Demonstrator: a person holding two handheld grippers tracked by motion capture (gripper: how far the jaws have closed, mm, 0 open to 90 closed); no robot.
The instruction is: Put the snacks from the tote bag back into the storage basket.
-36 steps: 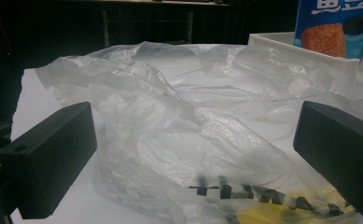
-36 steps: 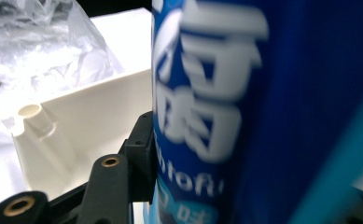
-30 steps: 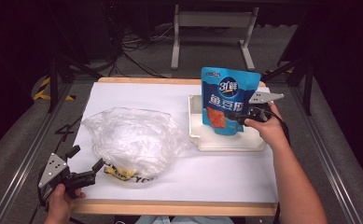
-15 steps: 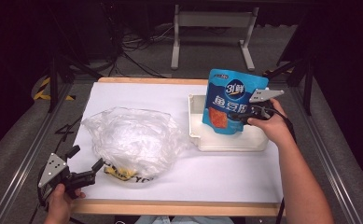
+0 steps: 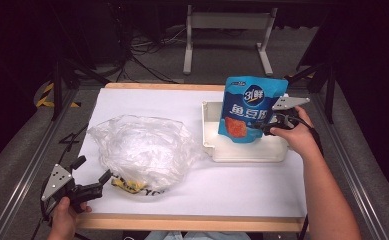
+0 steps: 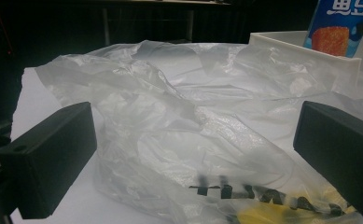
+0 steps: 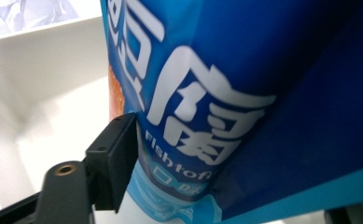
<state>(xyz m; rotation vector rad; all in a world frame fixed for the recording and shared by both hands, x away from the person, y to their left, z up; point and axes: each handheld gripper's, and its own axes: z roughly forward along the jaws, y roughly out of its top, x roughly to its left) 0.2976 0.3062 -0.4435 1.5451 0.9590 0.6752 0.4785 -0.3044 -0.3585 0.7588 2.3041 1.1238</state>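
High view: the blue fish-tofu snack pouch (image 5: 252, 107) stands upright in the white tray (image 5: 247, 152) at the right of the worktop (image 5: 182, 105), its long axis vertical. The right claw (image 5: 265, 128) sits at its lower right edge, so the pouch lies just to the left of that claw; its jaws have just been opening with the pouch between them. The left claw (image 5: 93, 175) is well apart at the near left, jaws spread and empty, its tips at the clear plastic bag (image 5: 142, 150), which lies between it and the tray.

Left gripper view: both black jaws stand wide, the crumpled plastic bag (image 6: 193, 130) ahead of them; the tray (image 6: 305, 46) and pouch (image 6: 342, 23) lie beyond.

Right gripper view: the pouch (image 7: 226, 93) is close up; one jaw rests at its printed face by the bottom seal, and whether it presses I cannot tell. The tray (image 7: 39, 79) lies behind.
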